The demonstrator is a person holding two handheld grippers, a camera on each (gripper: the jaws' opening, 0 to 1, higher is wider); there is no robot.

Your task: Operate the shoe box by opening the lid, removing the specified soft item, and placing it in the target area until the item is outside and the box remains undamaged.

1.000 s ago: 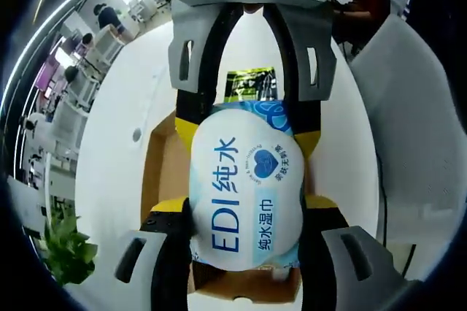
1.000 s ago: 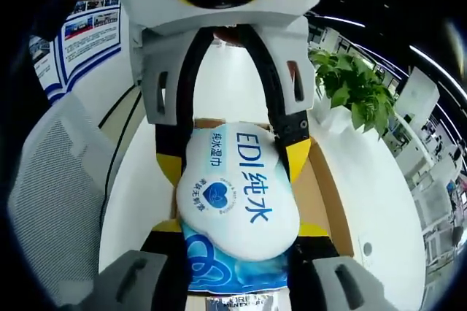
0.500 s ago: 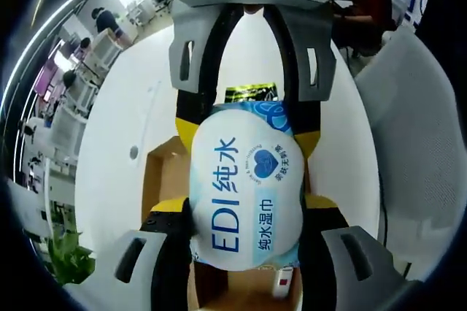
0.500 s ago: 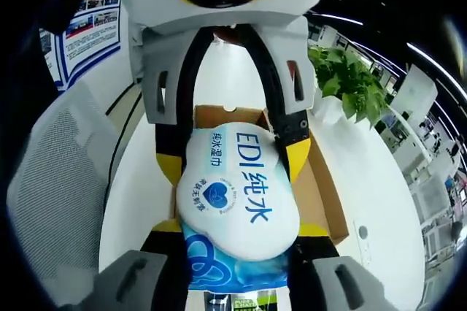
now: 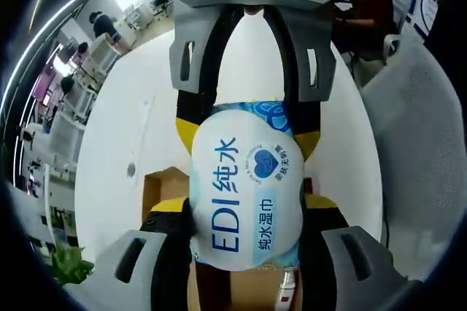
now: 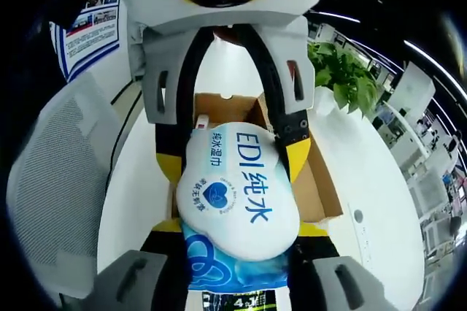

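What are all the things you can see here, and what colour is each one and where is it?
Soft white and blue wet-wipe pack: one, white with blue lettering, held between both grippers above the box.
Brown cardboard shoe box: one, brown, open, on the table beneath the pack.
White round table: one, white, under the box.
Black and green packet: one, on the table past the pack's blue end.
Green leafy plant: one, green, beside the table.
Grey mesh chair: one, grey, next to the table.
Blue and white poster: one, on the wall behind the chair.
Left gripper: one, grey, black and yellow, closed on the pack.
Right gripper: one, same colours, gripping the pack's other end.
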